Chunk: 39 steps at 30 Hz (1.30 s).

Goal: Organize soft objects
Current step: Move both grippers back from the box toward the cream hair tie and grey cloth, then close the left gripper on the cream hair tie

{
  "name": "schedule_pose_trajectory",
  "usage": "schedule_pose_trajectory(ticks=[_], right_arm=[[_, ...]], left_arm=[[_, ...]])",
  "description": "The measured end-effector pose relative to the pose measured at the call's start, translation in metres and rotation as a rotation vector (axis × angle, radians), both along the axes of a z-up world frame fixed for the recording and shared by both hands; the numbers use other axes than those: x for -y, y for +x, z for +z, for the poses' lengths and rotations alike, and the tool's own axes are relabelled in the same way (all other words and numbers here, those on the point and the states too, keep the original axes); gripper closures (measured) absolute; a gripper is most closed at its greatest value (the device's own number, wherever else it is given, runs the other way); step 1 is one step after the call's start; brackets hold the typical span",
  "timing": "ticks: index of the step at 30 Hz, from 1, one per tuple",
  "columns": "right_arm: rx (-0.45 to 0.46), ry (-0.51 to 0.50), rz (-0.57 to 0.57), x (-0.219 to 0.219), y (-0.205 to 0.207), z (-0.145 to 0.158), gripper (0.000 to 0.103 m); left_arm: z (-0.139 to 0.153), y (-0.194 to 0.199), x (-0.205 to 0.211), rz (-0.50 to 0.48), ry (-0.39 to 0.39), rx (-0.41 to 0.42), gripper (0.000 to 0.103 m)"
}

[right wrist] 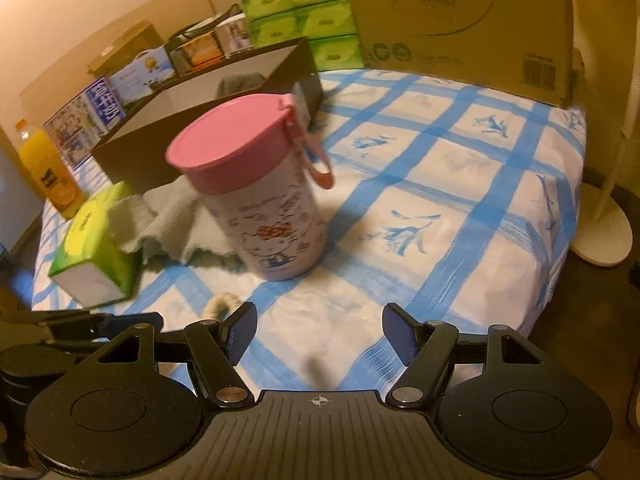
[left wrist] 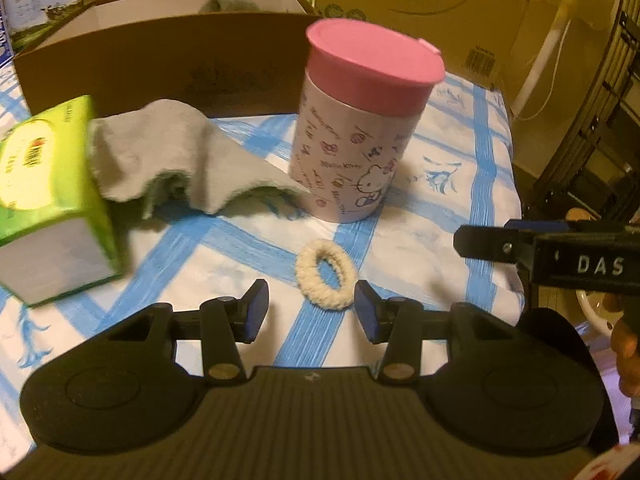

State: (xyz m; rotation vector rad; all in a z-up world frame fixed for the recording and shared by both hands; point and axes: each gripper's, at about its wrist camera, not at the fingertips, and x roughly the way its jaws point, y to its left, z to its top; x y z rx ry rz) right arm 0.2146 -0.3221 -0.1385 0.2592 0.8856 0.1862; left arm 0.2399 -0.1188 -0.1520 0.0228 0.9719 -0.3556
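- Left wrist view: the left gripper (left wrist: 311,312) hangs low over the checked cloth (left wrist: 460,184), its jaws wide apart and holding nothing.
- One cream hair tie (left wrist: 326,275) lies flat on the cloth just ahead of the fingers, a little toward the right one; whether it touches that finger I cannot tell.
- One grey towel (left wrist: 180,156) lies crumpled, one edge draped against the green tissue box (left wrist: 48,208), the other reaching the foot of the pink-lidded cup (left wrist: 360,120).
- Behind them stands one dark box (left wrist: 120,60), open at the top, with something grey (left wrist: 228,4) inside, too blurred to name.
- Judgement: if the box is the goal, perhaps one soft item is already in it; the hair tie and the towel are left, and the hair tie looks like the piece in hand.
- The right gripper's finger (left wrist: 492,242) enters from the right edge of this view.

- Right wrist view: the right gripper (right wrist: 319,334) is also spread wide and empty, over bare cloth, well apart from the towel.
- Only a sliver of the hair tie shows here, by the left finger.
- Counted here: one cup, one towel, one loose tissue box, one dark box, one orange bottle (right wrist: 46,172), one tan carton (right wrist: 460,20). Stacked green packs (right wrist: 300,12) at the back: about seven show.
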Motion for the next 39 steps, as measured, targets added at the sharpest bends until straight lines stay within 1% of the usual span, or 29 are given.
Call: schedule_pose_trajectory(ticks=[8,13,16,19,21,26,30,37,39], right_arm=[[-0.021,0.009,-0.04,0.015,0.01,-0.009,0.033],[-0.034,0.014,-0.057,0.019,0.012,-0.014,0.033],[-0.04,0.011,-0.057,0.019,0.012,-0.015,0.033],[-0.044,0.015,-0.055,0.018,0.011,-0.016,0.033],[-0.046,0.015,-0.05,0.016,0.011,-0.016,0.033],[-0.04,0.013,-0.035,0.01,0.009,-0.013,0.033],[-0.018,0.012,0.001,0.0,0.006,-0.009,0.033],[0.059,-0.015,0.168,-0.048,0.003,-0.001,0.033],[0.078,-0.025,0.221,-0.067,0.004,-0.001,0.036]], left_arm=[[-0.019,0.015,0.021,-0.028,0.032,-0.02,0.058],[-0.025,0.02,0.029,-0.033,0.068,0.006,0.06],[-0.026,0.019,0.031,-0.044,0.088,0.023,0.065],[-0.027,0.017,0.029,-0.05,0.102,0.037,0.073],[-0.026,0.017,0.025,-0.048,0.098,0.036,0.083],[-0.022,0.015,0.01,-0.026,0.09,0.019,0.085],[-0.017,0.006,-0.012,0.012,0.099,0.02,0.085],[-0.003,-0.019,-0.076,0.143,0.124,0.019,0.085],[0.002,-0.026,-0.097,0.191,0.135,0.021,0.085]])
